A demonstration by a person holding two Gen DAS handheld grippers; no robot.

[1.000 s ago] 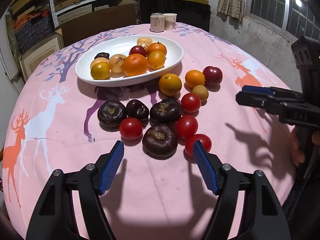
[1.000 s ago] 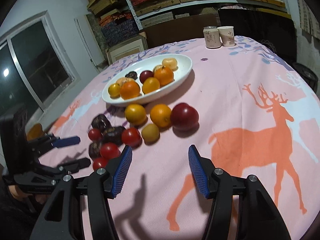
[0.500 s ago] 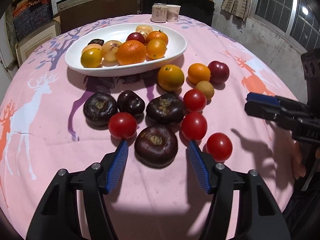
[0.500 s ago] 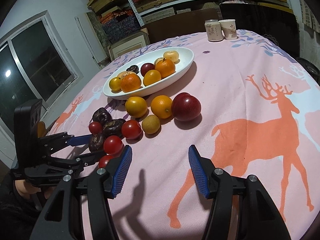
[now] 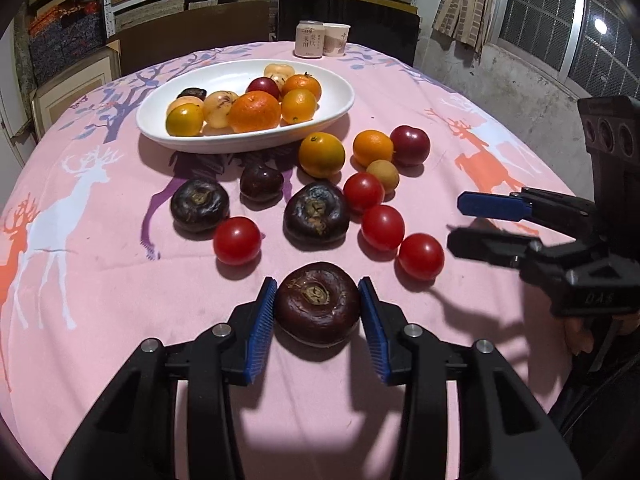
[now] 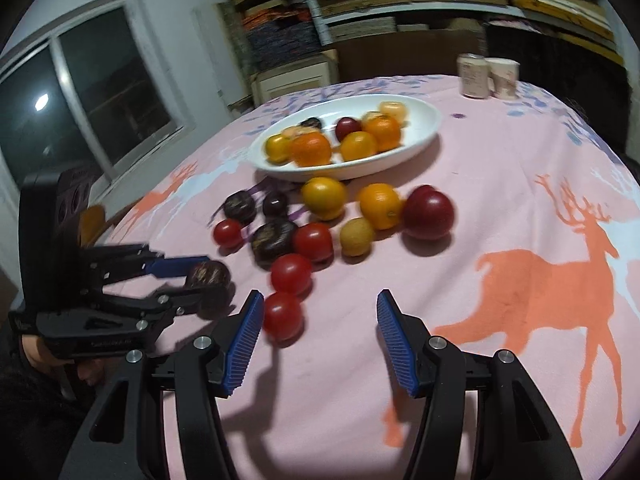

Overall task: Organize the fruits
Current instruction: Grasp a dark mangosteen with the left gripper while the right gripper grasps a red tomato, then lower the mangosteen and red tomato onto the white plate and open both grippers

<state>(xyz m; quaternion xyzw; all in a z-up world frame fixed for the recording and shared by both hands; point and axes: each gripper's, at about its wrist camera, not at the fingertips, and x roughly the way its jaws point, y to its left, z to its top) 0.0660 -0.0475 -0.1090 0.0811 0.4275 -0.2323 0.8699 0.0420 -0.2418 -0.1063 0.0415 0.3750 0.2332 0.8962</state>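
Left gripper sits low over the pink cloth, and we see its blue pads closed in on either side of a dark fruit; both pads appear to touch its skin. We cannot tell whether the fruit is lifted or resting on the cloth. From the right wrist view we see the same fruit between the left gripper's fingers, slightly blurred.

Right gripper hangs spread wide with nothing between its pads. One pad lies just beside the nearest tomato; we cannot tell if they touch.

We note the loose fruit on the cloth: three more dark fruits, the closest just ahead of the held one, four tomatoes, two oranges, a small tan fruit and a red plum.

Behind the pile we see the white dish, holding oranges and several other fruits. At the far edge of the cloth stand a can and a paper cup, touching or nearly so.
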